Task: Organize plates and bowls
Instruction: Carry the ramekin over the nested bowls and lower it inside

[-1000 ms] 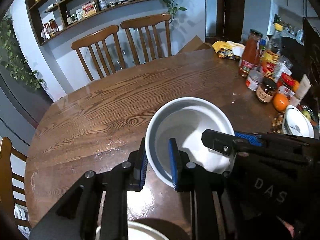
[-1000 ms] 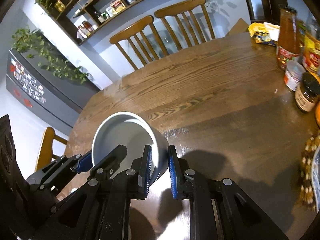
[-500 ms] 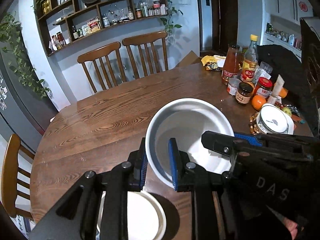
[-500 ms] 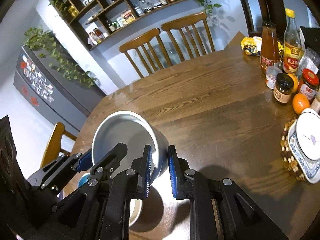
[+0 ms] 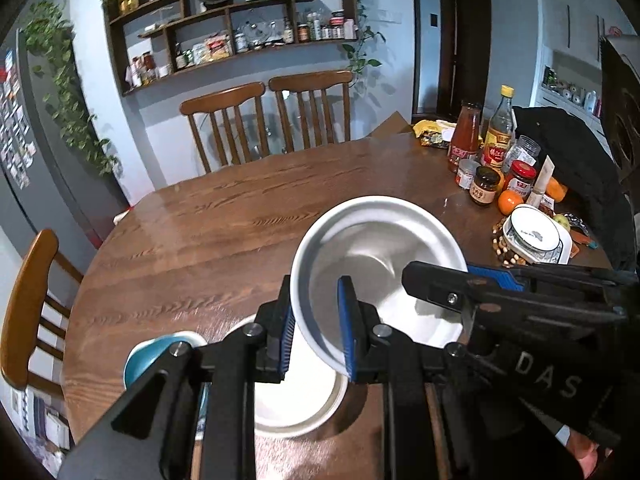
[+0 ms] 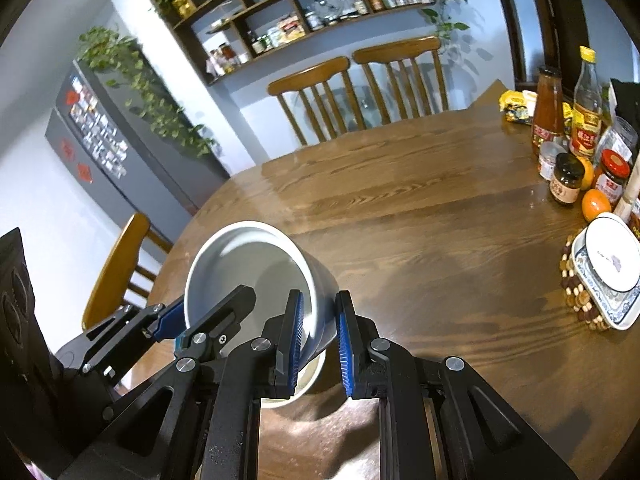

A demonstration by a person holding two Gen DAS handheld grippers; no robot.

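Note:
Both grippers hold one large white bowl up in the air above the wooden table. My left gripper is shut on its near left rim. My right gripper is shut on its right wall; the bowl also shows in the right wrist view. Below the held bowl a white bowl stands on the table, and its rim shows in the right wrist view. A teal bowl stands just left of it, partly hidden by my left gripper.
Bottles, jars and oranges crowd the table's right side. A blue-patterned dish with a white lid sits on a beaded mat there. Two wooden chairs stand at the far edge, another chair at the left.
Both grippers have lifted the large bowl well above the table and drawn it back. The white bowl and the teal bowl have come into view beneath it.

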